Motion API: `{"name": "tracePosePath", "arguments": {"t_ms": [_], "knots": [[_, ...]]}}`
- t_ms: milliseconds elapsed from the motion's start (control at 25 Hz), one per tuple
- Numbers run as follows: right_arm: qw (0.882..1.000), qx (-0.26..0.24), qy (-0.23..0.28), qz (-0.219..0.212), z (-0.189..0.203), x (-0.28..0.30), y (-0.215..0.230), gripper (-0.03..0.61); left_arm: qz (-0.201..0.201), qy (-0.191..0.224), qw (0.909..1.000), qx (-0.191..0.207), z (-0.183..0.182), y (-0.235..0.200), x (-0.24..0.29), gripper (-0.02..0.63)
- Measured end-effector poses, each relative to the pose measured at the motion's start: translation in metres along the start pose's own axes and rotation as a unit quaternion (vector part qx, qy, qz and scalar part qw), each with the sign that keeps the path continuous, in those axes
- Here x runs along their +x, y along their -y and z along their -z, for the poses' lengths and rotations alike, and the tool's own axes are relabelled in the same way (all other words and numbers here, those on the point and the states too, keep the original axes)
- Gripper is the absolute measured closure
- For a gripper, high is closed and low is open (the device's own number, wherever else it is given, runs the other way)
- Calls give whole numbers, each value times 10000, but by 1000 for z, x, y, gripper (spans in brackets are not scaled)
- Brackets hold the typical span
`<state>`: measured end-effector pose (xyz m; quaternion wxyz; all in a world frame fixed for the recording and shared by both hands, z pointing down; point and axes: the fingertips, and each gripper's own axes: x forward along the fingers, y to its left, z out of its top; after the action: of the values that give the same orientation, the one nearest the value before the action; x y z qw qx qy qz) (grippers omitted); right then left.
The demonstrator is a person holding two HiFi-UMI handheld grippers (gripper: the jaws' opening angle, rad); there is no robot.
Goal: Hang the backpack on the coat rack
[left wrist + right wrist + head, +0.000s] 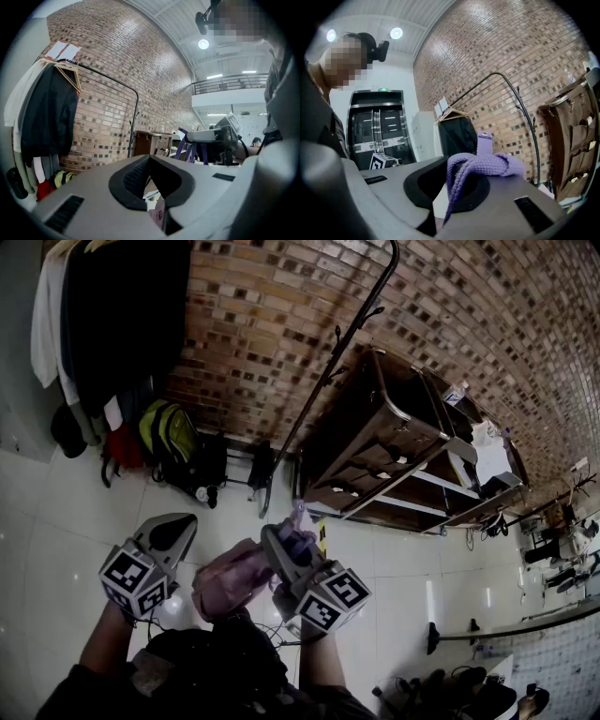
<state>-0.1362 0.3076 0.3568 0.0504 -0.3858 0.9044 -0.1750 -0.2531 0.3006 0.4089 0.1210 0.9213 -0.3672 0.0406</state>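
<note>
Right gripper view: right gripper (449, 165) clamps purple strap (487, 164); pink backpack (230, 582) contents hidden.

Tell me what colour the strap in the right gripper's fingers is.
Light purple, woven; the strap shows best in the right gripper view.

Bare coat rack bar (110, 78) right of hanging coats (47, 115); cabinet (146, 141) beside.

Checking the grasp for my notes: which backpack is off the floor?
The pink backpack, held by its purple strap in the right hand-held gripper; the yellow-green backpack sits on the floor by the rack.
</note>
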Motion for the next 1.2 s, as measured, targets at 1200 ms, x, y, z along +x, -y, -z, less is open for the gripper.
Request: {"name": "tracePosePath", "arguments": {"t_ms": [1200], "knots": [[9939,-601,-269,-881,-111,162,300,572,-299,65,9995,114,-69,-124,335,600]]}}
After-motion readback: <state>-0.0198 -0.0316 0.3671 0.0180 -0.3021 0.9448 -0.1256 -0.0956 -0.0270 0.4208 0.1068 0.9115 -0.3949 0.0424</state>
